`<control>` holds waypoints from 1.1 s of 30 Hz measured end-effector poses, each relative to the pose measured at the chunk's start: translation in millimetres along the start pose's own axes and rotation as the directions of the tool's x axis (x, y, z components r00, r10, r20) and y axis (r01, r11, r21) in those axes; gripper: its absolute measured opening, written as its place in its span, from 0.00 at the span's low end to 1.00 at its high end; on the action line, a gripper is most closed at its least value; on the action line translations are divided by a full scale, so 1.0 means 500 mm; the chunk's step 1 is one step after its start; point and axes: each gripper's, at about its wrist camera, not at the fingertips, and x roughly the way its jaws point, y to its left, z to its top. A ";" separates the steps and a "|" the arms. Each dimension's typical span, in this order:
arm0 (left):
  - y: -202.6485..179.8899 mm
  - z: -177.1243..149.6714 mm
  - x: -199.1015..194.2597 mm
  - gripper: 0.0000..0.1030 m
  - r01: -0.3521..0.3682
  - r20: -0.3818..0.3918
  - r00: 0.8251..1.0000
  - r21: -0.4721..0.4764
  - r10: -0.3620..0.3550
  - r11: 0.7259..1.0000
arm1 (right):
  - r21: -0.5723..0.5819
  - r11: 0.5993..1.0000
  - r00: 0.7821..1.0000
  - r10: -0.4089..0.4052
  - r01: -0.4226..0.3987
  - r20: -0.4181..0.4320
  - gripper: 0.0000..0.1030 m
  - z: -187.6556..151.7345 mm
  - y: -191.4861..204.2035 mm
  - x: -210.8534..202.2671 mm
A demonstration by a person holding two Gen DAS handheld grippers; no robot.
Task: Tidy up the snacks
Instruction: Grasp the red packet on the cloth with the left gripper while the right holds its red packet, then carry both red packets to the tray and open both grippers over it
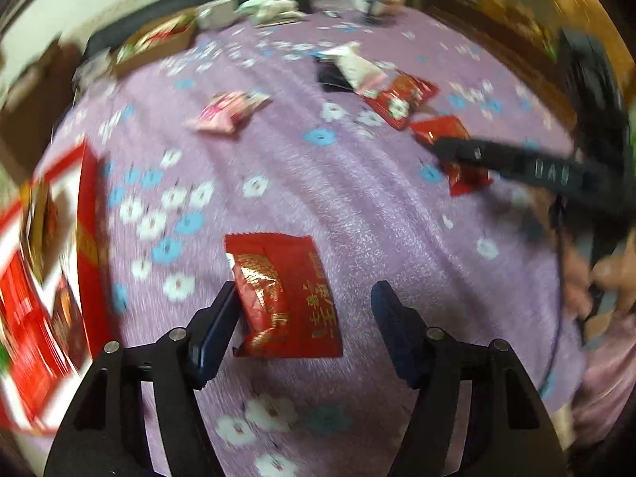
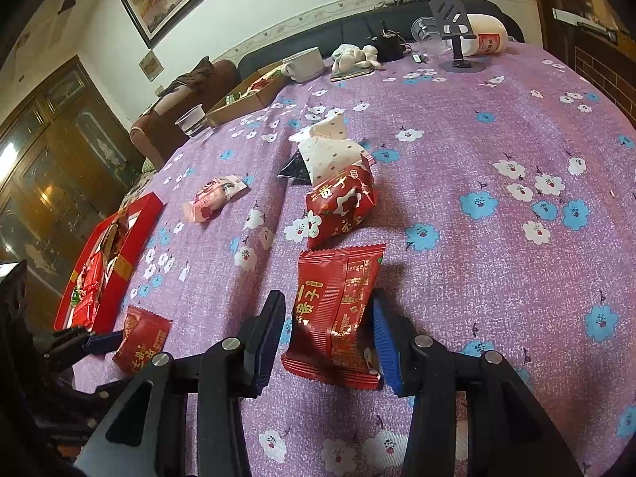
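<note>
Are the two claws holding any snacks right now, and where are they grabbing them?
Neither grips yet. The left gripper and right gripper each straddle a red packet, jaws open.

— Lay where, on the worktop (image 2: 497,127)?
— Sat at the left edge: tray (image 2: 137,222), packets inside. Rested just right of it: lone packet (image 2: 141,338).
— And mid-worktop?
— Lay in a row running back: near packet (image 2: 338,310), second packet (image 2: 342,202), then paper-wrapped packet (image 2: 330,151) behind.
</note>
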 end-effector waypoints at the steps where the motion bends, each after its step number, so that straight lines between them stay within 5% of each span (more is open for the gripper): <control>1: 0.002 0.000 0.007 0.63 -0.002 -0.009 1.000 0.002 0.002 1.000 | 0.001 1.000 1.000 0.002 -0.002 0.000 0.44 0.000 -0.001 0.000; 4: 0.024 0.001 0.002 0.43 0.047 0.008 0.999 -0.028 -0.046 0.999 | 0.004 1.000 1.000 0.005 -0.005 0.001 0.44 0.000 -0.003 -0.001; 17: 0.043 -0.016 -0.032 0.40 0.079 0.084 0.994 -0.032 -0.076 0.996 | -0.046 0.999 1.000 0.008 -0.008 -0.006 0.35 -0.003 0.015 -0.005; 23: 0.082 -0.021 -0.084 0.40 0.088 0.148 0.986 -0.069 -0.077 0.994 | -0.021 0.997 0.997 0.077 -0.077 0.008 0.34 -0.012 0.043 -0.028; 33: 0.207 -0.062 -0.163 0.40 0.052 0.256 0.967 -0.184 -0.004 0.982 | -0.083 0.985 0.988 0.156 -0.154 0.016 0.34 0.023 0.183 -0.025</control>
